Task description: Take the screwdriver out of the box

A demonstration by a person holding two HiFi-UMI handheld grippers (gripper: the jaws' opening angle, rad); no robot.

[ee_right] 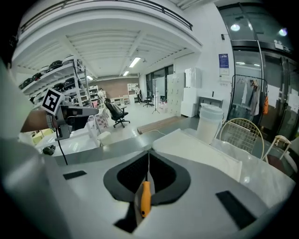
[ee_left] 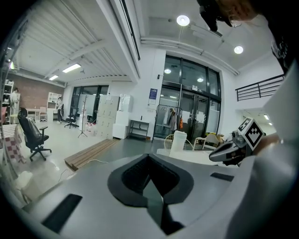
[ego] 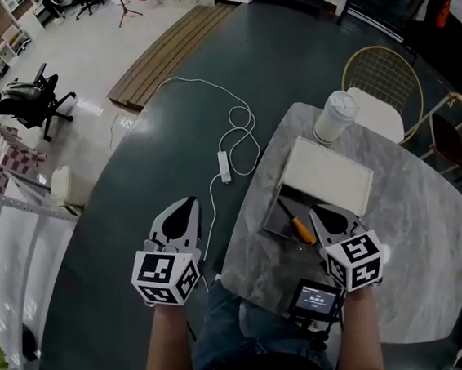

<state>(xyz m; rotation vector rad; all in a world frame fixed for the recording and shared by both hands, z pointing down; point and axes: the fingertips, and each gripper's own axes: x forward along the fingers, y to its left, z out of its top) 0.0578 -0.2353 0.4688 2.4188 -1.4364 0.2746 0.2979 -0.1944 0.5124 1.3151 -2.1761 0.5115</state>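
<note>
The left gripper [ego: 184,203] and right gripper [ego: 316,210] are pale grey with black-padded jaws and black-and-white marker cubes [ego: 165,278]. The person wears blue jeans [ego: 220,331].

Bright, even light; fisheye-bent edges

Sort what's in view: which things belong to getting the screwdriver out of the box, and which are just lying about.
For the job:
- screwdriver, lying in the box
- open box
- right gripper

Lying about:
- lidded cup
- power strip on the floor
- wire chair
- left gripper, off the table
</note>
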